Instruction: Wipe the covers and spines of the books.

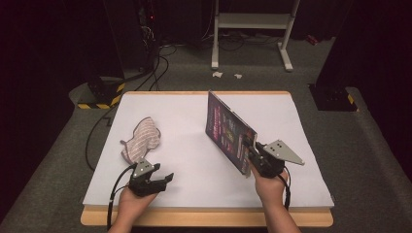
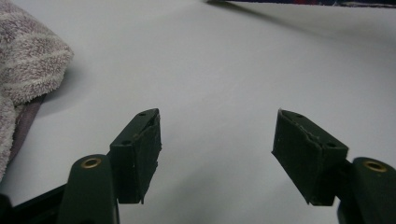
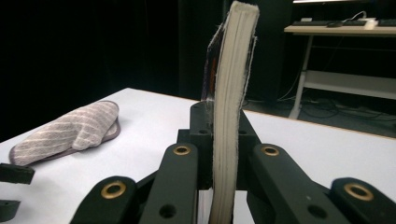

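1. Close to the near edge of the table, the person's left hand holds the left gripper. Its jaws stand wide apart with nothing between them, and they sit low over the white table top.
2. In the left gripper view, the two dark pads have only bare white table between them.
3. On the other side, the right hand holds the right gripper. Its jaws are squeezed tight on a book.
4. The right gripper grips the book at its near end, and the book stands up on its edge, a bit right of the middle of the table. Its dark cover with bright pink and red print faces left.
5. In the right gripper view, the cream page edges of the book rise straight up between the two black jaws.
6. A striped oven mitt lies flat on the left part of the table, just past the left gripper and well apart from the book.
7. Far back, behind the table, a white metal stand sits on the dark floor.
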The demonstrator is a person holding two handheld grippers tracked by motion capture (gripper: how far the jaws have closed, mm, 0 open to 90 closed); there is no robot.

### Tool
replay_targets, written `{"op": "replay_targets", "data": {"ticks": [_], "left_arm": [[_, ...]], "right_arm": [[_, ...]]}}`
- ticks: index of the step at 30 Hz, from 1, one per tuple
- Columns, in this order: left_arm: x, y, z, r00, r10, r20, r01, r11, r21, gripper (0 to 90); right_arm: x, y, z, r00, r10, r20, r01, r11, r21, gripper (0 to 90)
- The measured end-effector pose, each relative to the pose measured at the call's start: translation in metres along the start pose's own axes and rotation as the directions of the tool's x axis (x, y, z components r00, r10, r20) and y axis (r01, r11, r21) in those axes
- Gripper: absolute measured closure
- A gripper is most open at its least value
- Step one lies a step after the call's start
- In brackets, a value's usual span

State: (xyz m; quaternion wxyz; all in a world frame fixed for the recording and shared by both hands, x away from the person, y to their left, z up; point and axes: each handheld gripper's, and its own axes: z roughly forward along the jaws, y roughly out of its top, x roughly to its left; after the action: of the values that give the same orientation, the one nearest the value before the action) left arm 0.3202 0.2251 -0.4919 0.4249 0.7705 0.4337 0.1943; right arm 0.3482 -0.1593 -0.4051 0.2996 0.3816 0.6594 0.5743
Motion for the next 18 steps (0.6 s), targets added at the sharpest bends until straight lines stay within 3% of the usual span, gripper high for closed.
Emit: {"op": "replay_targets", "data": {"ticks": [11, 18], "left_arm": [[0.001, 0.0, -0.001, 1.0, -0.004, -0.003, 0.004, 1.0, -0.002, 32.5], [0.002, 0.0, -0.001, 1.0, -0.007, -0.003, 0.007, 1.0, -0.001, 32.5]], "right_arm": [[-0.021, 0.001, -0.007, 0.9971, 0.031, 0.069, -0.03, 0.999, -0.017, 84.4], [-0.04, 0.001, -0.016, 0.9887, 0.056, 0.139, -0.05, 0.998, -0.041, 84.4]]}}
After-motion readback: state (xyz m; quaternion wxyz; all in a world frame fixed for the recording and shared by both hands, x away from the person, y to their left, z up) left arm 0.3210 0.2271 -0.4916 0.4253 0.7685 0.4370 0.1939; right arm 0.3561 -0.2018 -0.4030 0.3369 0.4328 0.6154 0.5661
